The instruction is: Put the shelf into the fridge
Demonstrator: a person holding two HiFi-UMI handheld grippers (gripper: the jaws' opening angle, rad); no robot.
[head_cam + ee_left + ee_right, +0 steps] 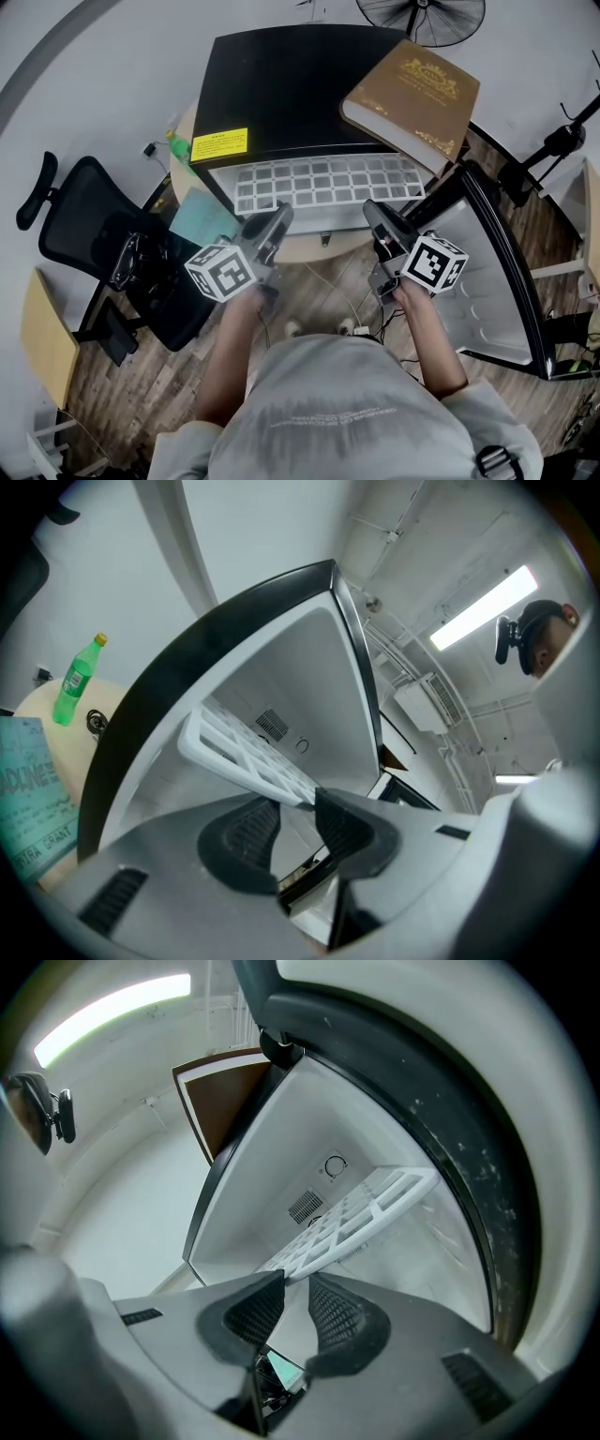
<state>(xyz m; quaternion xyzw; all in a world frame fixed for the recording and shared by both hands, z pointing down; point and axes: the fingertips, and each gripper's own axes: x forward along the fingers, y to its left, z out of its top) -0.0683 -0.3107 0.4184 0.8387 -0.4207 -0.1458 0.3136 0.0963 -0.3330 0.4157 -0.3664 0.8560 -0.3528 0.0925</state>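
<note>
A white grid shelf [319, 183] sticks out of the front of the black mini fridge [281, 84], whose door [487, 281] stands swung out to the right. My left gripper [272, 225] is at the shelf's front left edge. In the left gripper view the shelf [244, 752] ends at the fingertips, touching the right one, and the left gripper [300, 822] shows a gap between its pads. My right gripper [377, 214] is at the front right edge. There the shelf [356, 1213] runs into the narrow slot of the right gripper [295, 1312], which is shut on its rim.
A thick brown book [412, 94] lies on the fridge top, overhanging its right corner. A green bottle [178, 145] and a teal booklet [202, 216] share the round table on the left. A black office chair [103, 253] stands at the left, and a fan [422, 14] behind the fridge.
</note>
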